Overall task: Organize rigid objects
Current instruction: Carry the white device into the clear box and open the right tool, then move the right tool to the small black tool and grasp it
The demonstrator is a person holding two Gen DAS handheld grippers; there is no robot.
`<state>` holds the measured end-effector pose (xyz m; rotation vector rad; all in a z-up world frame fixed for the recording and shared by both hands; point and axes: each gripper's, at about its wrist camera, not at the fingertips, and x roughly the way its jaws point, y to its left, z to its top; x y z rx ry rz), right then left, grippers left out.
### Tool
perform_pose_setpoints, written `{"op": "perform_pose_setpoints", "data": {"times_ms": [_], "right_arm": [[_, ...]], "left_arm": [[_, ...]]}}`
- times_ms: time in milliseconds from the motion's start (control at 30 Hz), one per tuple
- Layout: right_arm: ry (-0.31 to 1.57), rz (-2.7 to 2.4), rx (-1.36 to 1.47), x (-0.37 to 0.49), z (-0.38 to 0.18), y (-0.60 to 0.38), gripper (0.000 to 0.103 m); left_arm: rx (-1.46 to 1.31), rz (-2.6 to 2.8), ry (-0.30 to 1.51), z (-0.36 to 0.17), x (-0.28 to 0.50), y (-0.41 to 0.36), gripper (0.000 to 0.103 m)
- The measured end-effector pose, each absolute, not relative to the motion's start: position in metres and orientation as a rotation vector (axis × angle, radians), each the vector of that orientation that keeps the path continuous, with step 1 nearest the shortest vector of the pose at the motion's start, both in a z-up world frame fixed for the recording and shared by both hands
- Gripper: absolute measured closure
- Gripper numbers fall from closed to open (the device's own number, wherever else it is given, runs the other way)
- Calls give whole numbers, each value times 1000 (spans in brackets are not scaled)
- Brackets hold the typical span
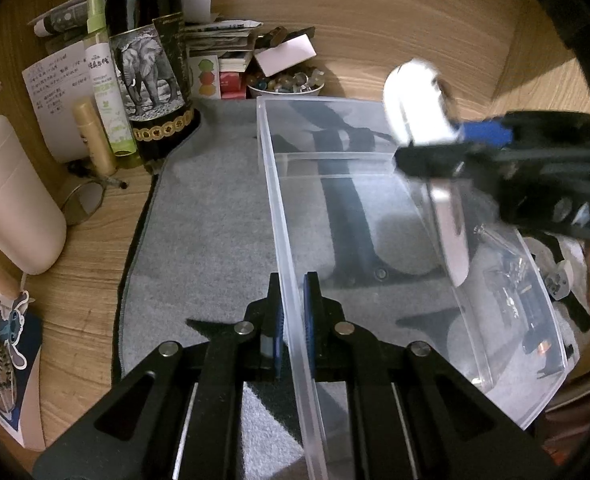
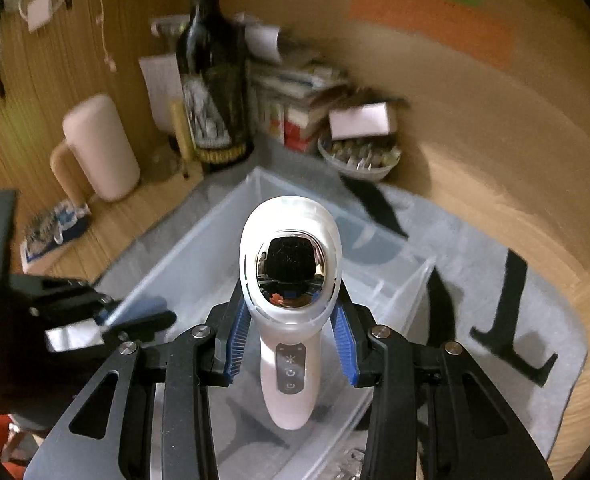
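A clear plastic storage box [image 1: 359, 200] with an inner divider stands on a grey mat. My left gripper [image 1: 293, 316] is shut on the box's near left wall. My right gripper [image 2: 291, 344] is shut on a white handheld device [image 2: 291, 280] with a mirrored oval head and a button strip on its handle, holding it above the box [image 2: 199, 248]. In the left wrist view the device [image 1: 415, 100] and the right gripper [image 1: 479, 148] hang over the box's far right corner. Small items lie in the box's right compartment [image 1: 523, 292].
A dark elephant-label bottle [image 1: 151, 72], spray bottles [image 1: 103, 76], a cream jug [image 1: 11, 196], papers and a bowl of beads [image 1: 287, 82] crowd the wooden desk at the back left. A wooden wall [image 1: 415, 20] stands behind. Glasses [image 1: 83, 200] lie by the mat.
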<state>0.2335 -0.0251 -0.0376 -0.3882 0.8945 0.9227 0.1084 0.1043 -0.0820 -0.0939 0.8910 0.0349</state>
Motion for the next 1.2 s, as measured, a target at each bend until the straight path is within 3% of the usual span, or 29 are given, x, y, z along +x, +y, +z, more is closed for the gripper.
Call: {"op": "perform_pose_setpoints", "data": {"times_ms": [733,1200], "right_arm": [[1018,911,-483,237,-66,-6,67],[902,905,-447,235,-35,-25,48]], "left_arm": [[-99,13,885,-82,108,106,93],[-103,9,890,-82,109,106,92]]}}
